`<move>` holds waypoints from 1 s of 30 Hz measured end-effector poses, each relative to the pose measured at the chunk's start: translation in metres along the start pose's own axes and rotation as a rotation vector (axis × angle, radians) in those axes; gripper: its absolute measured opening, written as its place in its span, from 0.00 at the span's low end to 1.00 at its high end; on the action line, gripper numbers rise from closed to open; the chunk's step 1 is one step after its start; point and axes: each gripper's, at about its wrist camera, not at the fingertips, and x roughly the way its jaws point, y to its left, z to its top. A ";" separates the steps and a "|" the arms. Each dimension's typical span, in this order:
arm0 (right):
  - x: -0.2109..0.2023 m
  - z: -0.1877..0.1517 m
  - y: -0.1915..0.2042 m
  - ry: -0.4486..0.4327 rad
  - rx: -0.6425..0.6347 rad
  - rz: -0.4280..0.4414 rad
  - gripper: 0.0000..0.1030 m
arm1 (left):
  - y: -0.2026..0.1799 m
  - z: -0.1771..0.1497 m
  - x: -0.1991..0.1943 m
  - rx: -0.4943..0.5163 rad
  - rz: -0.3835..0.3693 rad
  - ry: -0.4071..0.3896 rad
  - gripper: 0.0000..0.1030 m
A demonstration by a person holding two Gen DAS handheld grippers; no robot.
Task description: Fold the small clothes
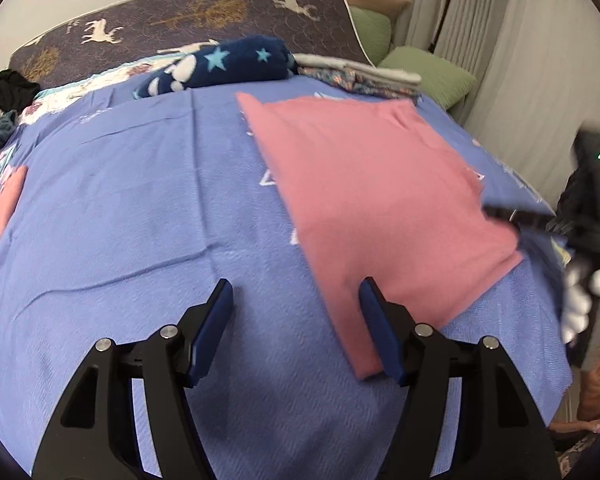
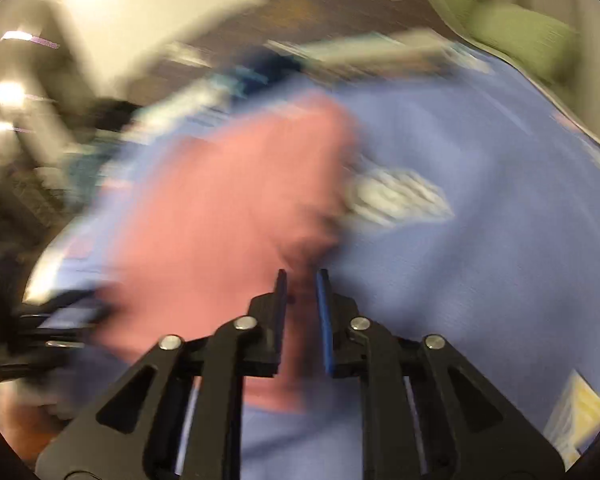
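A pink cloth (image 1: pixel 380 184) lies flat on the blue bed sheet (image 1: pixel 140 200), one corner pointing toward me. My left gripper (image 1: pixel 296 284) hovers low over the sheet at that near corner. It is open with only sheet between its pads, and its right finger (image 1: pixel 376 320) overlaps the cloth's edge. In the blurred right wrist view my right gripper (image 2: pixel 301 273) sits at the pink cloth (image 2: pixel 220 208). Its jaws stand a narrow gap apart, with pink fabric showing between them. The right gripper (image 1: pixel 516 214) shows as a dark blur at the cloth's right edge.
A rolled navy star blanket (image 1: pixel 228 64) and a folded stack (image 1: pixel 360 74) lie at the far side of the bed. Another pink piece (image 1: pixel 0 212) sits at the left edge, with dark clothes (image 1: pixel 8 88) beyond. Green cushions (image 1: pixel 428 72) and curtains stand at the right.
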 end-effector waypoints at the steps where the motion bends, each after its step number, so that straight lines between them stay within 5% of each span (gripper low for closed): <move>1: 0.000 -0.004 -0.013 0.011 0.061 0.062 0.13 | 0.001 -0.002 -0.006 0.001 -0.006 -0.014 0.65; 4: -0.022 -0.011 -0.035 0.000 0.141 0.172 0.17 | 0.001 -0.009 -0.022 0.030 -0.033 -0.039 0.65; 9: -0.044 -0.018 -0.040 -0.011 0.137 0.244 0.43 | -0.018 -0.019 -0.038 0.131 -0.080 -0.049 0.65; 14: -0.032 -0.017 -0.020 0.040 0.091 0.235 0.46 | -0.035 -0.024 -0.024 0.202 -0.027 -0.016 0.65; 16: -0.026 -0.014 -0.008 0.039 0.049 0.213 0.29 | -0.035 -0.025 -0.020 0.197 -0.013 -0.008 0.63; 17: -0.025 -0.012 -0.003 0.040 0.027 0.208 0.04 | -0.035 -0.025 -0.018 0.198 0.004 -0.008 0.58; 20: -0.039 -0.003 0.006 -0.013 0.013 0.234 0.04 | -0.029 -0.022 -0.018 0.169 -0.038 -0.005 0.18; 22: -0.056 0.002 0.008 -0.060 0.034 0.303 0.03 | -0.030 -0.022 -0.025 0.182 -0.020 -0.025 0.08; 25: -0.069 0.004 0.005 -0.051 0.059 0.352 0.02 | -0.029 -0.025 -0.034 0.204 0.012 -0.035 0.07; 30: -0.032 -0.018 -0.011 0.102 0.084 0.208 0.04 | -0.022 -0.035 -0.035 0.190 0.020 -0.003 0.06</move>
